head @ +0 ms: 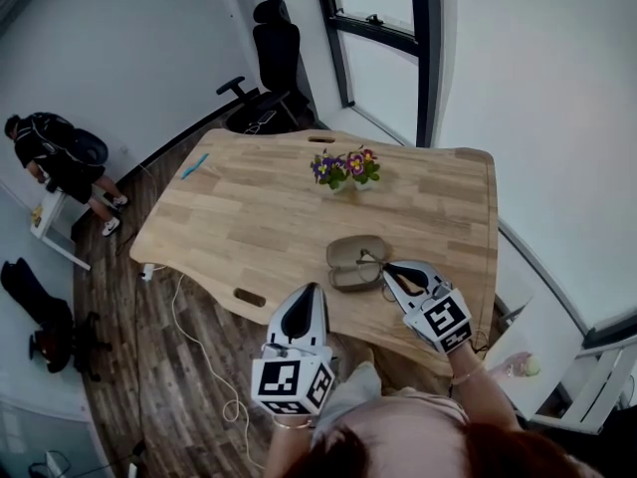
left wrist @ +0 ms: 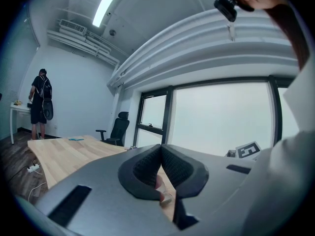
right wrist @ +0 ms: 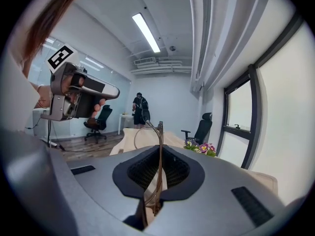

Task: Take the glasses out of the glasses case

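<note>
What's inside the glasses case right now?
The open glasses case shows only bare lining in both halves. The glasses are out, clamped in the right gripper beside its right edge, where the gripper tips hide a sliver of the interior.

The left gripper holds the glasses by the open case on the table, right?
No, the right gripper holds the glasses by the open case on the table. The right gripper view shows the frame between its jaws.

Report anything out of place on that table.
Nothing looks spilled or damaged. The glasses case lies open on the table; the glasses stand edge-on, pinched in the right gripper jaws.
</note>
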Action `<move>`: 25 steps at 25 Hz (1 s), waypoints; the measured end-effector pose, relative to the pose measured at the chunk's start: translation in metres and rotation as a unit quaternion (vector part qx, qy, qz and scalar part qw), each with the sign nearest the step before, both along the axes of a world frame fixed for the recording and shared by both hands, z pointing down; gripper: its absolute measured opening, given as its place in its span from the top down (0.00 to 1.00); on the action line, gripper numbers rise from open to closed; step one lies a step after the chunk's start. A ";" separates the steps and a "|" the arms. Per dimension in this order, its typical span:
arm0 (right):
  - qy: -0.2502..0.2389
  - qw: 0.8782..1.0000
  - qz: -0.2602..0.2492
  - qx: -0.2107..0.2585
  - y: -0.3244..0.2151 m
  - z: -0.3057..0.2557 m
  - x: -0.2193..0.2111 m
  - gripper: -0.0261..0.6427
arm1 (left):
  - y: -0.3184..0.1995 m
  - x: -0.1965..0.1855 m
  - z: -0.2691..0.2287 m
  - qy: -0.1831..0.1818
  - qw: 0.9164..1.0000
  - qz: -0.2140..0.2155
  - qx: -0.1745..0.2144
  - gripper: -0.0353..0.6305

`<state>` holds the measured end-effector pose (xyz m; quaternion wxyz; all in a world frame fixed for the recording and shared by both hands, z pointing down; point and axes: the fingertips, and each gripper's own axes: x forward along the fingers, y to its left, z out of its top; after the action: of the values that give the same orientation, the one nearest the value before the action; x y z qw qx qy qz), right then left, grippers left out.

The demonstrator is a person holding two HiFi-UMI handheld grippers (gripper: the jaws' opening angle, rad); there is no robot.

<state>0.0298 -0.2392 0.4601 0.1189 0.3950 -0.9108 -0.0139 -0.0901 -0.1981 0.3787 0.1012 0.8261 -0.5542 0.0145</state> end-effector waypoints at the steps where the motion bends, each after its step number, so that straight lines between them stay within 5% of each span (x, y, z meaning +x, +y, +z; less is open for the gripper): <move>1: -0.005 1.000 0.002 0.003 0.003 -0.003 0.002 0.94 | 0.003 0.000 -0.001 0.001 1.000 -0.001 0.001 0.95; 25: -0.102 0.993 0.021 0.061 0.079 -0.068 0.042 0.94 | 0.070 0.020 -0.017 0.004 1.000 -0.019 0.023 0.95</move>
<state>0.0722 -0.1600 0.3922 0.0017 0.4200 -0.9071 -0.0266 -0.0698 -0.1281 0.3615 0.0846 0.8176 -0.5695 -0.0039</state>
